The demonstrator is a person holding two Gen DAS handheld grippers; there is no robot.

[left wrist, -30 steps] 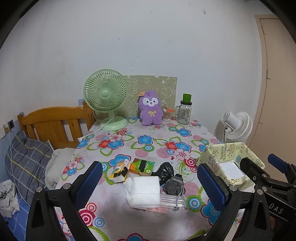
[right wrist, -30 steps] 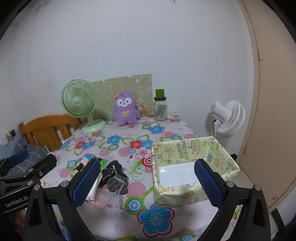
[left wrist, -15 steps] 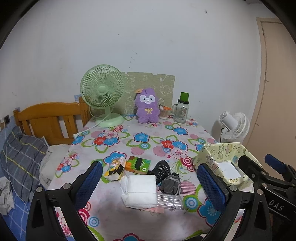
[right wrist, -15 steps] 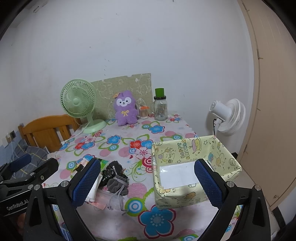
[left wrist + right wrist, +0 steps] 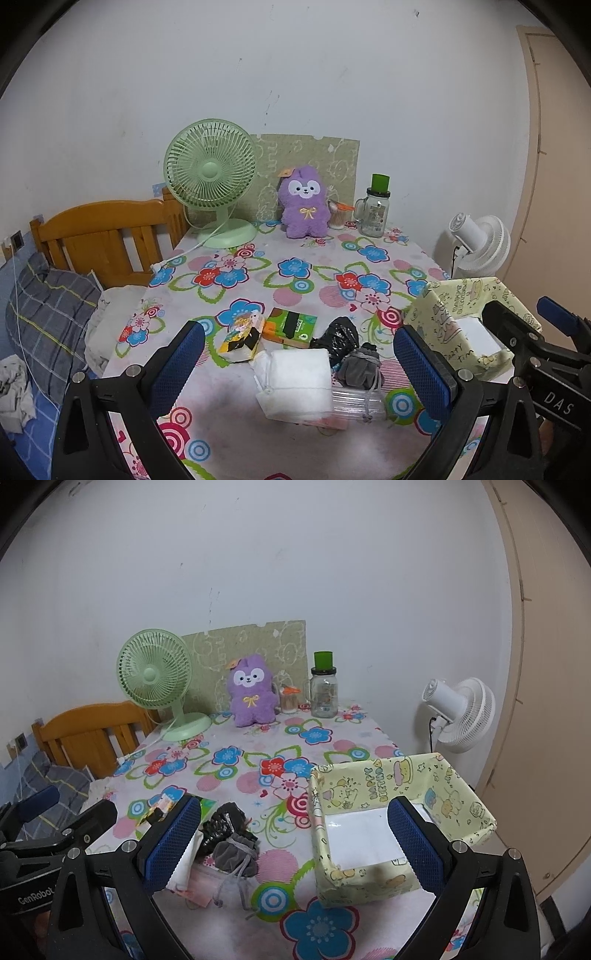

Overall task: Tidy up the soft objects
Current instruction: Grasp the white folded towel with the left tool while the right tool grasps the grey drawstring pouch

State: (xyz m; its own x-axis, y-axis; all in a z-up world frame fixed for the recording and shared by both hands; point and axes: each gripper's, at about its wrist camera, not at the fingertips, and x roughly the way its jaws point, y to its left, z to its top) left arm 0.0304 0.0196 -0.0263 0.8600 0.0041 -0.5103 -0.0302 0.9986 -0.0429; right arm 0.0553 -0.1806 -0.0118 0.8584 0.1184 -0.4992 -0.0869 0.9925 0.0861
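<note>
Hovering apart and empty, both tongs (image 5: 295, 363) (image 5: 293, 843) are facing soft items beside the yellow box (image 5: 400, 823); white folded cloth (image 5: 297, 384) likely first, gripped mid-fold.

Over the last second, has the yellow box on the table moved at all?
No. The yellow box sits at the same spot on the floral tablecloth; only the camera shifted slightly.

A home bedroom. At the left edge stands a wooden bed headboard (image 5: 99, 236) with a plaid pillow (image 5: 48, 317) below it. At centre, a worktop under a flowered cloth (image 5: 258, 273) carries a green desk fan (image 5: 212, 184) and a purple plush toy (image 5: 304, 206).
</note>
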